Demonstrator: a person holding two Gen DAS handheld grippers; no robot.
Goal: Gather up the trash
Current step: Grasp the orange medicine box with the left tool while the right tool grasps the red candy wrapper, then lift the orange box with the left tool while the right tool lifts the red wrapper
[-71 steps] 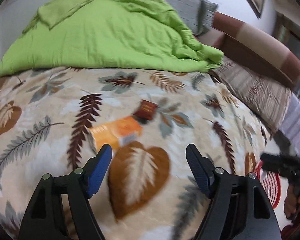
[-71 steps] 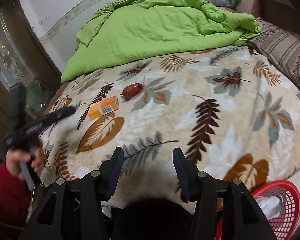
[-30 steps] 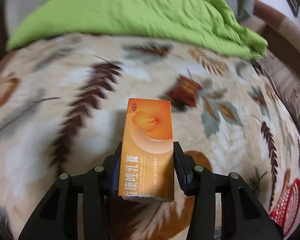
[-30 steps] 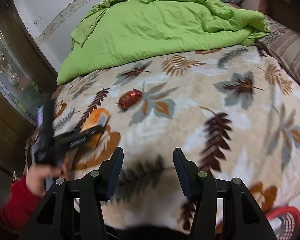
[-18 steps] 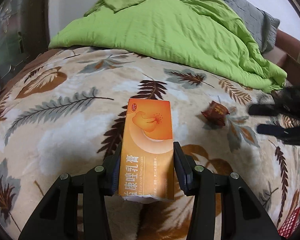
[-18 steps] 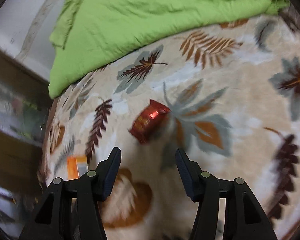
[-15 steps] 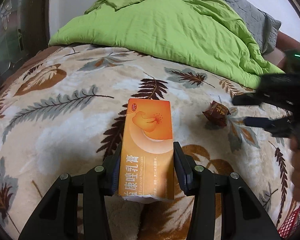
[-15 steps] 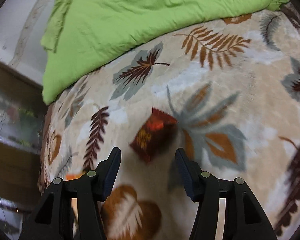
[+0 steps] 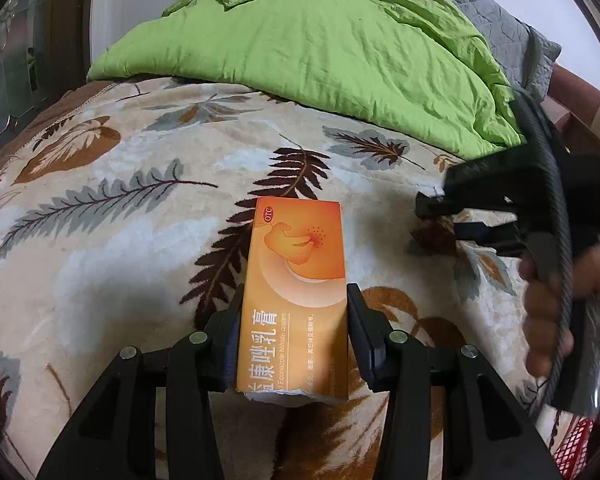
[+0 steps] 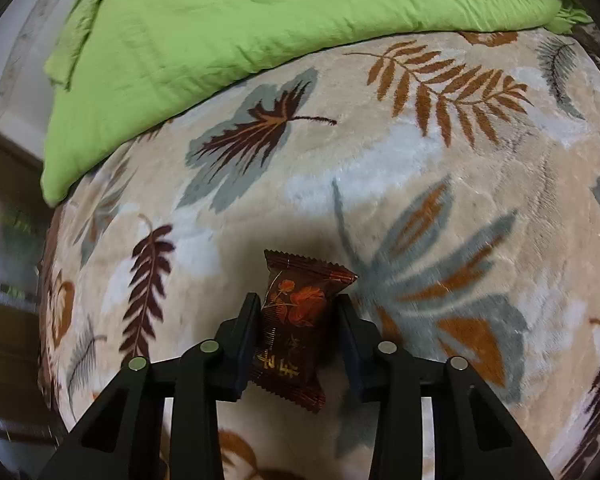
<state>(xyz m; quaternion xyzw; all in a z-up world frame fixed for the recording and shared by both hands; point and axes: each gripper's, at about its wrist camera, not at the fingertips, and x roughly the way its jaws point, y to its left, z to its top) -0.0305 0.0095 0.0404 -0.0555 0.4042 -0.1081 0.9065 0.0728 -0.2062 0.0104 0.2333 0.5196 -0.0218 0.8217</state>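
Observation:
My left gripper (image 9: 294, 308) is shut on an orange medicine box (image 9: 296, 280), held just above the leaf-patterned blanket (image 9: 100, 240). A dark brown snack wrapper (image 10: 296, 312) with a red flower print lies on the blanket (image 10: 420, 160). My right gripper (image 10: 297, 300) is down over it, jaws closing, and both pads touch the wrapper's sides near the tips. In the left wrist view the right gripper (image 9: 440, 216) shows at the right, held by a hand (image 9: 548, 320), with the wrapper (image 9: 436, 236) mostly hidden in its shadow.
A crumpled green quilt (image 9: 320, 52) covers the far half of the bed, with a grey pillow (image 9: 500, 20) behind it. A red mesh basket (image 9: 572, 456) peeks in at the lower right, off the bed. Dark wooden furniture (image 10: 8, 240) stands left of the bed.
My right gripper dropped onto the brown wrapper and its jaws narrowed around it. The left gripper keeps the orange box and has barely moved in the last half second.

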